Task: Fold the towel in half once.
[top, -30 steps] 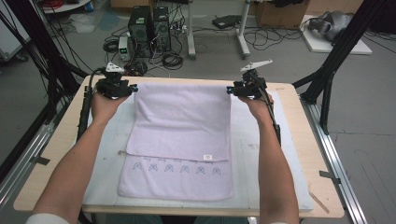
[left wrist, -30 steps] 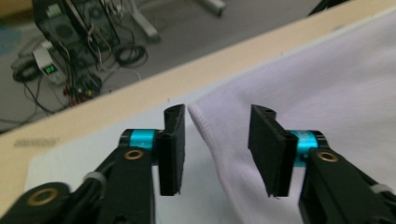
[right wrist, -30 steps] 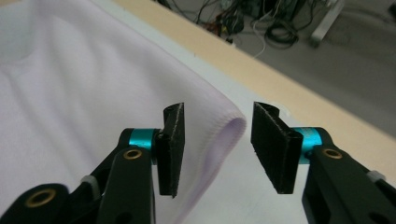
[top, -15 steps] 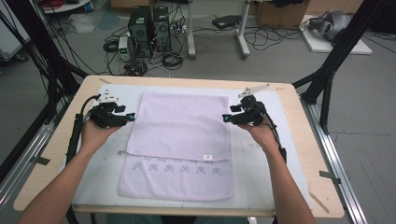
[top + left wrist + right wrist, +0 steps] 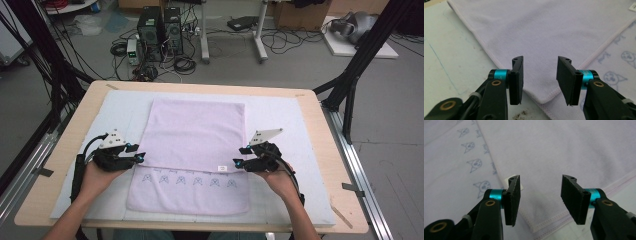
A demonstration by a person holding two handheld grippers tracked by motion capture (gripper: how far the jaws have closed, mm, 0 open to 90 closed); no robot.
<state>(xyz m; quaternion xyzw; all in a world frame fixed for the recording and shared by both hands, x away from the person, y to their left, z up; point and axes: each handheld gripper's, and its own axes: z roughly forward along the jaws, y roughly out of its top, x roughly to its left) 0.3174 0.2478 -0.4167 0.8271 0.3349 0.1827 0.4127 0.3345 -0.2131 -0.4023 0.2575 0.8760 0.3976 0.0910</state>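
A lilac towel lies flat on the mat. Its upper layer is folded toward me and leaves a strip of cat prints bare at the near end. My left gripper hovers at the left corner of that fold edge, open. Its jaws have just been closing, with the corner below the gap and unpinched. My right gripper is at the right corner, beside a small white label. It is open too, jaws just closing, pads clear of the cloth.
The towel rests on a white mat that covers a wooden table. Black frame posts stand at the table's far corners. Computer towers and cables sit on the floor beyond.
Both hands have drawn back from the towel's far corners toward me and sunk lower, now at the fold edge's two corners. The towel lies as before.
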